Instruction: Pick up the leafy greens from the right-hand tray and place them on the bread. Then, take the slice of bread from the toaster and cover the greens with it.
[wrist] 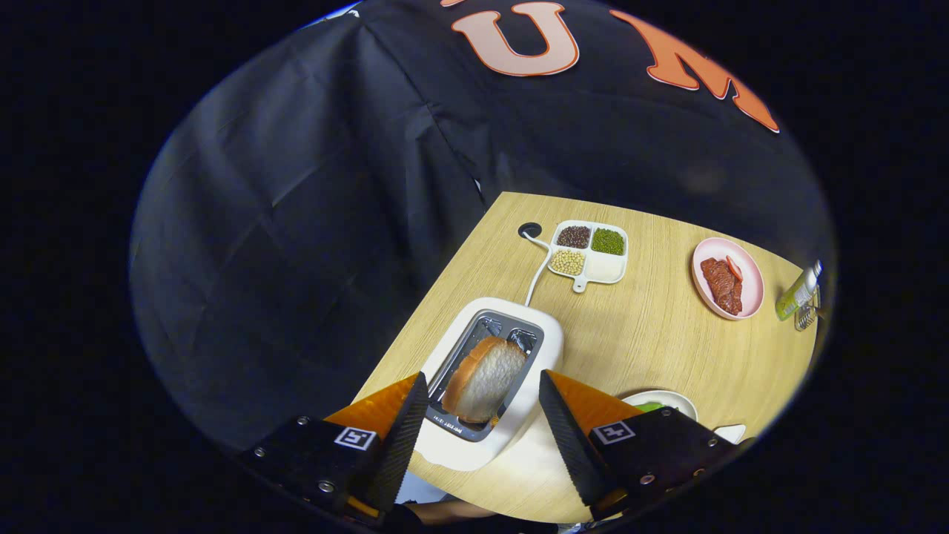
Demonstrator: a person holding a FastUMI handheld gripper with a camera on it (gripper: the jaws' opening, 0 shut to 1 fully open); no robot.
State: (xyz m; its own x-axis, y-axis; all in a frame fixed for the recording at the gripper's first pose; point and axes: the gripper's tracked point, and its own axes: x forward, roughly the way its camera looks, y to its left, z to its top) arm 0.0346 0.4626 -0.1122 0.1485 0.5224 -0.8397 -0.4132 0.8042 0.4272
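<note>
A white toaster (523, 337) stands on the wooden table (645, 341), with a slice of bread (485, 378) sticking up out of its slot. My gripper (482, 386) hangs over the toaster, open, its two fingers on either side of the slice without touching it. Just past the right finger, a white plate (667, 400) shows a bit of leafy greens (651, 406); most of the plate is hidden behind that finger.
Beyond the toaster lies a white divided dish (604, 271) of beans and seeds, with the toaster's cord (540, 271) running to a hole in the table. A pink plate (749, 285) with meat and a small bottle (799, 291) sit at the far right.
</note>
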